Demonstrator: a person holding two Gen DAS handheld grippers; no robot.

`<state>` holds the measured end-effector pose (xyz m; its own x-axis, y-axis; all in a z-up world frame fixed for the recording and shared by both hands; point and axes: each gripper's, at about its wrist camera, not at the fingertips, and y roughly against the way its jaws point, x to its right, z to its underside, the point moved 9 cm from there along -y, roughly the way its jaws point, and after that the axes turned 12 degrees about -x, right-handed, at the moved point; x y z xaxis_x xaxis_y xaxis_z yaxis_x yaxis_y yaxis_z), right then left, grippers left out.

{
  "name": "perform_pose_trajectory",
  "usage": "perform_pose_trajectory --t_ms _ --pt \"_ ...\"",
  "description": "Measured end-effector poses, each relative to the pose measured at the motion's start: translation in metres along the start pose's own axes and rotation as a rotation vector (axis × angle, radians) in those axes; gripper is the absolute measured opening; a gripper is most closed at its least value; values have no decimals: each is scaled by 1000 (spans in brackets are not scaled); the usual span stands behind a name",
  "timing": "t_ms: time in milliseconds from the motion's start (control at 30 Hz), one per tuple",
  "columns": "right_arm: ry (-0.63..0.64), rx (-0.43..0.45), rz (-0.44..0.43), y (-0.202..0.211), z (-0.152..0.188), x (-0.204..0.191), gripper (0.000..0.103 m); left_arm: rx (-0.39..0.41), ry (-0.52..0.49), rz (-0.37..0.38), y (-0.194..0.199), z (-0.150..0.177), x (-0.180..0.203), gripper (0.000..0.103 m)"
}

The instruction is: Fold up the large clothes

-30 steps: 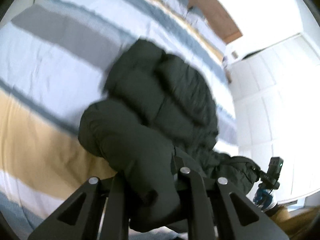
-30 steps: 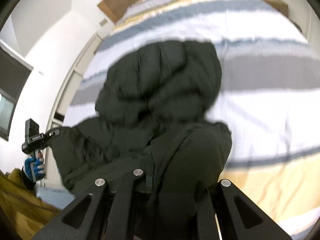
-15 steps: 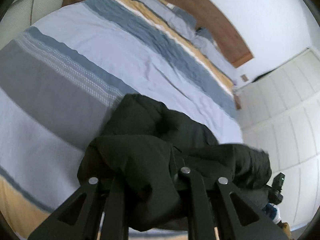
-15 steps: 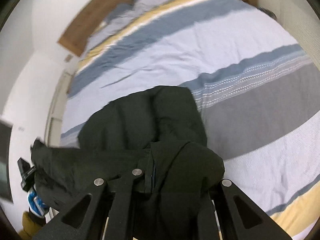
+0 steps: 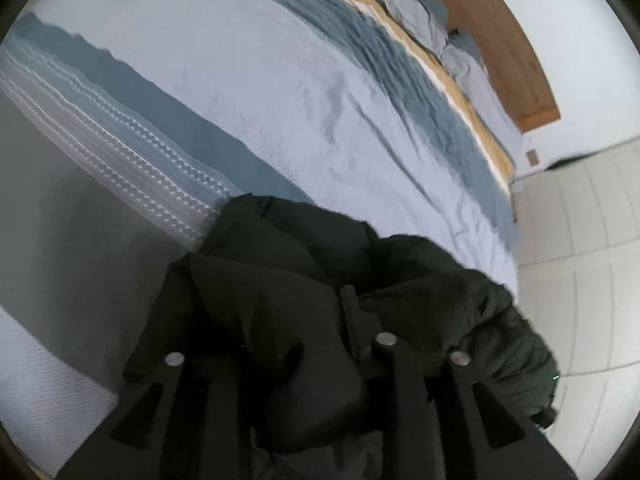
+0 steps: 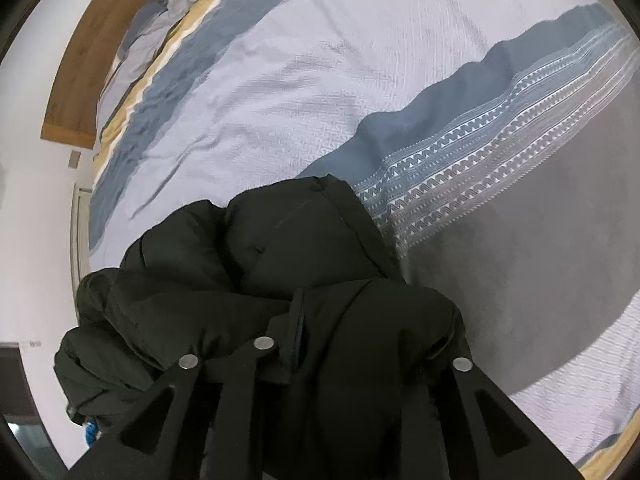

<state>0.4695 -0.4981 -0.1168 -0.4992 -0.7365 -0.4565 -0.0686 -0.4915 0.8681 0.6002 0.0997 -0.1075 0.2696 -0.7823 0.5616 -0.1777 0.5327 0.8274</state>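
A dark puffer jacket (image 5: 304, 280) lies bunched on the striped bed cover (image 5: 260, 80), with its near edge draped over my fingers. My left gripper (image 5: 280, 348) has a thick fold of it between its jaws, which are opening. In the right wrist view the same jacket (image 6: 280, 240) spreads ahead and to the left. My right gripper (image 6: 360, 348) also holds a fold of jacket between opening jaws. The fabric hides both pairs of fingertips.
The bed cover (image 6: 400, 60) stretches ahead to pillows (image 5: 420, 12) and a wooden headboard (image 5: 500, 40). White panelled wardrobe doors (image 5: 580, 240) stand close beside the bed. A blue-gloved hand (image 6: 91, 438) shows past the jacket's left end.
Both grippers swept forward and down over the bed with the jacket's edge. The jacket now lies doubled and lower in view, and both pairs of jaws have widened slightly.
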Motion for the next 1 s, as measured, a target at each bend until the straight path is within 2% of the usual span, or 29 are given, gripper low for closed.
perform_pose_trajectory --t_ms 33,100,200,333,400,500,633,733,833,933,1000 --pt "-6 1 -17 0 -3 -1 28 6 12 35 2 -2 1 34" --pt "-12 17 -55 2 -8 -4 51 18 26 80 8 -5 4 43" --pt "-21 43 -127 13 -13 -11 76 44 77 177 25 -12 6 56" --pt "-30 92 -164 36 -17 -17 90 74 134 252 49 -18 5 61" --pt "-31 128 -177 51 -20 -18 92 86 146 273 62 -21 7 63" --pt "7 169 -156 75 -24 -25 93 115 119 250 83 -22 12 64" --pt "86 210 -123 102 -17 -41 93 192 104 237 118 -27 16 65" --pt "179 258 -115 120 -1 -63 93 220 46 162 136 -20 26 65" --pt "295 291 -86 127 25 -89 93 225 -68 56 140 6 48 65" --pt "405 292 -56 115 61 -112 93 208 -151 -18 123 39 64 65" --pt "470 287 -30 101 82 -125 93 194 -194 -42 107 60 73 65"
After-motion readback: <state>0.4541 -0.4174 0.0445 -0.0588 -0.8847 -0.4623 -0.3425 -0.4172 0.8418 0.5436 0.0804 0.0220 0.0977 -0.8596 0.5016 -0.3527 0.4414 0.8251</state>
